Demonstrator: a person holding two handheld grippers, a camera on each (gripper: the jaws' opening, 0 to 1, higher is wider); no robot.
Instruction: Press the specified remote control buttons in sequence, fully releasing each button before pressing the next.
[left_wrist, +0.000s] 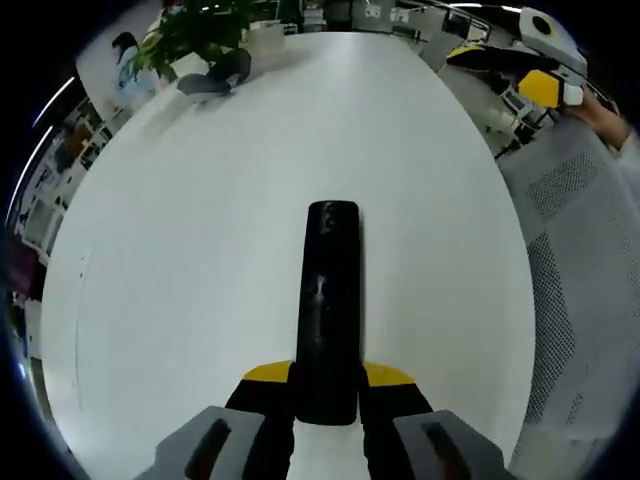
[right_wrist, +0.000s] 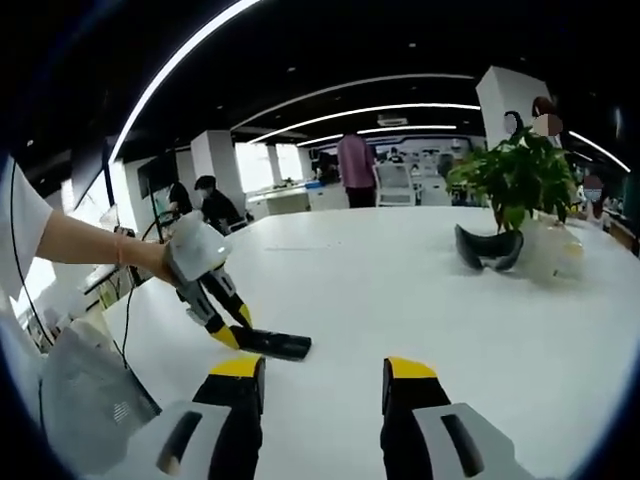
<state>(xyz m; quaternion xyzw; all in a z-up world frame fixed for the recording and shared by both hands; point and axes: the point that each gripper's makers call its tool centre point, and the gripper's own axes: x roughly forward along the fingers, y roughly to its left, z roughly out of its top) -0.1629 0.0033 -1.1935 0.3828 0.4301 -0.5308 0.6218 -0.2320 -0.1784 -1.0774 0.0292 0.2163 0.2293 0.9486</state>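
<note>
A black remote control (left_wrist: 328, 310) lies lengthwise on the white table (left_wrist: 200, 250), its near end held between the jaws of my left gripper (left_wrist: 326, 385), which is shut on it. In the right gripper view the same remote (right_wrist: 272, 344) appears at the left, pinched by the left gripper (right_wrist: 222, 310) in a person's hand. My right gripper (right_wrist: 324, 385) hovers above the table, open, with nothing between its yellow-tipped fingers (right_wrist: 240, 368). It stands to the right of the remote and well apart from it.
A potted green plant (right_wrist: 517, 178) and a dark curved object (right_wrist: 488, 250) stand at the table's far end. A grey mesh chair (left_wrist: 575, 260) is beside the table edge. Several people stand and sit in the office behind (right_wrist: 356, 165).
</note>
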